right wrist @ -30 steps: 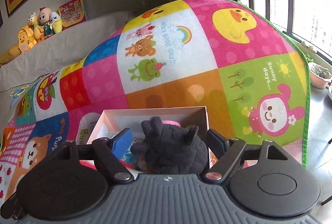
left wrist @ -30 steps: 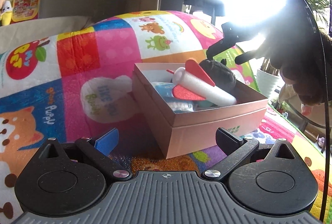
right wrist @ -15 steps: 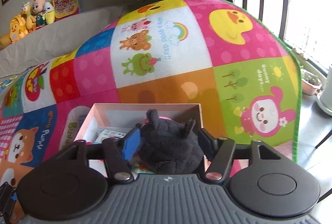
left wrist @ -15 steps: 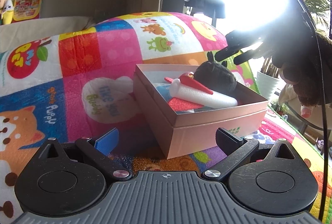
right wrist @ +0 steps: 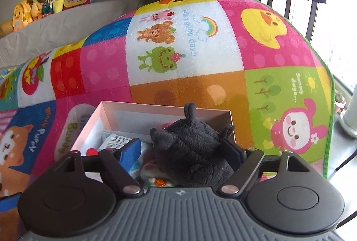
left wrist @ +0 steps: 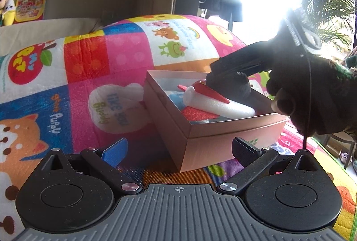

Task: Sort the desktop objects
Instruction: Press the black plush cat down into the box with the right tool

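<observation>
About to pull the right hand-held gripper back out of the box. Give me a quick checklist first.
1. Black plush toy inside the pink box: ok.
2. Right hand-held gripper letting go: ok, jaws have just been opening, plush between them.
3. Blue pad off the plush: ok; black pad: cannot tell.
4. Left hand-held gripper open, empty, outside the box: ok.
5. Foam rocket lying inside the box: ok.
</observation>
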`<state>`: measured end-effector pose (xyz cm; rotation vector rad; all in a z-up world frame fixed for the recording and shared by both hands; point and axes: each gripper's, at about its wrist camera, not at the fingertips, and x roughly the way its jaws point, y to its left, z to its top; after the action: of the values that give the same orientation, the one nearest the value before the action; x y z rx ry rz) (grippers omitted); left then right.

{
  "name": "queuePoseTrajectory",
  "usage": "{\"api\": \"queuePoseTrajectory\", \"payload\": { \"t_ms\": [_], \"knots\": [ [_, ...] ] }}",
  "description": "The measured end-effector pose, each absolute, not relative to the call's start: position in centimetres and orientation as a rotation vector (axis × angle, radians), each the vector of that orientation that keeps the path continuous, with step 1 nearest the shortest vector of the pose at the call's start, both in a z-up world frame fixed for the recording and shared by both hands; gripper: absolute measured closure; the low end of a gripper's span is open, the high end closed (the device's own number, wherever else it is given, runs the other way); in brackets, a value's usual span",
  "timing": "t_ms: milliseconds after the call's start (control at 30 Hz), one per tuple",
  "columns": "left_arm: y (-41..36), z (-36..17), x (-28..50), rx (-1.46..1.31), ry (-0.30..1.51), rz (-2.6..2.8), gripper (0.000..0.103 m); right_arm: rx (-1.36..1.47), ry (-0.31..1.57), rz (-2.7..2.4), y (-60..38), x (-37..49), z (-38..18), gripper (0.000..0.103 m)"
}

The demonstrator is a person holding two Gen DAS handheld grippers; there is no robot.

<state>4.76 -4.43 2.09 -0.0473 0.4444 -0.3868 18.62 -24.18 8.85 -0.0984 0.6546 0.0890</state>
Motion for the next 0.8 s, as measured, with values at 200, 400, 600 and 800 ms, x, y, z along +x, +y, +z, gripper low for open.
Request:
{"api": "queuePoseTrajectory", "payload": {
  "t_ms": [200,400,600,800],
  "knots": [
    [-4.1,2.1,4.9,-0.064,0.443,-0.385,0.001,-0.153,0.635,0.023,-22.9,19.3,8.1,0.031],
    [-4.1,2.1,4.9,-0.063,0.439,-0.379,0.001,-0.052,0.682,0.204,-23.0,16.9,10.2,0.031],
    [-3.7,2.2,5.0,-0.080,0.436,-0.373,0.001,0.072,0.753,0.169,-27.7,17.2,10.9,0.031],
    [-3.8,2.1,4.9,-0.069,0.436,-0.367,0.001,0.209,0.695,0.115,-30.2,19.7,11.4,0.070]
  ]
}}
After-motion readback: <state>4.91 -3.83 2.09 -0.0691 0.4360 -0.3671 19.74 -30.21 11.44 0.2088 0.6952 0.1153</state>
